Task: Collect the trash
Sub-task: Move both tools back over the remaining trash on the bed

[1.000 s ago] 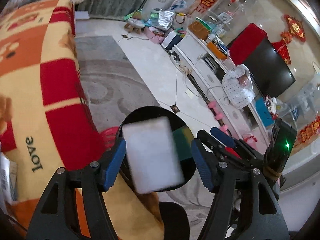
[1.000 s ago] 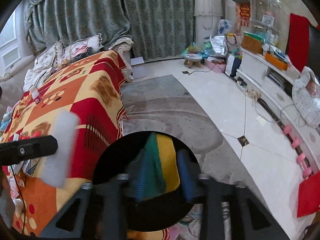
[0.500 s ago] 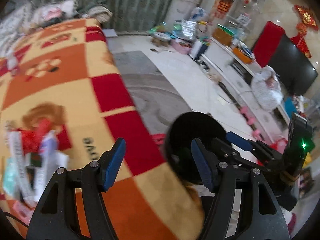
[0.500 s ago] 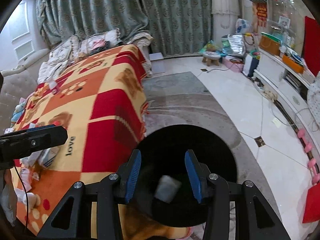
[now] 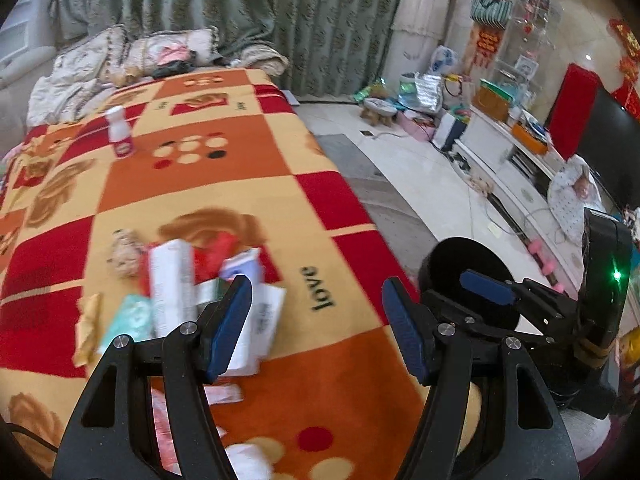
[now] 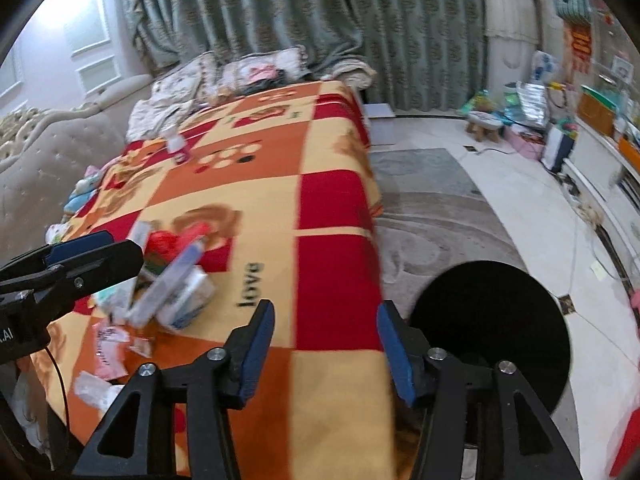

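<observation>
A checked blanket in red, orange and yellow, with the word "love" printed on it, fills the space ahead of both tongs and runs away from them toward a heap of pillows and a grey-green curtain. A pale rug and tiled floor lie off to the right of the blanket.

Beside the blanket's near right edge stands the round black bin; from the right wrist camera it sits just right of the right tongs, and from the left wrist camera it is partly hidden behind the right tongs' arm.

The trash pile, a blurred cluster of white cartons, paper wrappers and something red, lies on the blanket just ahead of the left tongs, around and beyond their left finger. In the right wrist view the same pile sits well to the left of the right tongs, under the left tongs' tip. More scraps of paper lie nearer, along the blanket's left edge. A small white bottle stands upright far ahead on the blanket.

The left gripper stands wide apart, nothing between its blue pads, hovering over the blanket. The right gripper is moderately apart and empty too; its jaws have just been opening, with only blanket visible in the gap.
</observation>
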{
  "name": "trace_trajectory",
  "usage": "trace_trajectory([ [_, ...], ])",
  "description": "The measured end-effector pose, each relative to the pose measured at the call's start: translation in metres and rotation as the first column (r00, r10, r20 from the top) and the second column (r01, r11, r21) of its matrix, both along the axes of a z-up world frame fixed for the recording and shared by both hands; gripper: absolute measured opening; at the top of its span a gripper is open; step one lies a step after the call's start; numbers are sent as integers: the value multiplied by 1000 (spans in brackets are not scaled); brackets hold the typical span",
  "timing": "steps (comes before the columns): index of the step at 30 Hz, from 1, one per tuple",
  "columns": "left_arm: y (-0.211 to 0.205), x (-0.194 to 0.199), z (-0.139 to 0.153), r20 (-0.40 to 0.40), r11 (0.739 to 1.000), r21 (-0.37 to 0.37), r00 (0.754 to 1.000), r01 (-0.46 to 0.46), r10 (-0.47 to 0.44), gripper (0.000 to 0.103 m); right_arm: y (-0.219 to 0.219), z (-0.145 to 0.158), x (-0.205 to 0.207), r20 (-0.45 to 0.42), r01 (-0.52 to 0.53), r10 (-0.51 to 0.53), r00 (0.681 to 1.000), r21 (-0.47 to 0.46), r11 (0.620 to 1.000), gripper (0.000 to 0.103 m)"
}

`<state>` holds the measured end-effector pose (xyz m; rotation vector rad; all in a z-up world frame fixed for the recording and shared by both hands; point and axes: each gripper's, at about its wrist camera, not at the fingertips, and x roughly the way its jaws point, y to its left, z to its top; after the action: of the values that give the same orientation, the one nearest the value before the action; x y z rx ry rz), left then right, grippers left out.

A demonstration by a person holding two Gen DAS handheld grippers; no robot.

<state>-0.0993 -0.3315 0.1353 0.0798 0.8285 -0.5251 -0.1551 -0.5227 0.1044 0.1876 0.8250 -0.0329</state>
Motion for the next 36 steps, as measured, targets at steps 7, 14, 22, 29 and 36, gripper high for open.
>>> trace_trajectory([
  [7,51,2,-8,6,997,30,998,-68,68,67,53,-2,16,-12,-100,100,995,4,995,58],
  [14,90,9,-20,-15,991,33,992,-127,127,67,97,-6,28,-31,-188,187,982,-13,982,59],
  [22,131,16,-38,-43,984,66,985,-166,169,67,123,-10,36,-54,-236,235,971,-8,972,61],
  [29,170,23,-53,-77,972,95,972,-213,220,67,139,-16,44,-74,-268,269,960,22,963,61],
  [36,183,33,-66,-139,972,87,963,-220,231,67,155,-11,55,-67,-295,295,953,20,955,61],
])
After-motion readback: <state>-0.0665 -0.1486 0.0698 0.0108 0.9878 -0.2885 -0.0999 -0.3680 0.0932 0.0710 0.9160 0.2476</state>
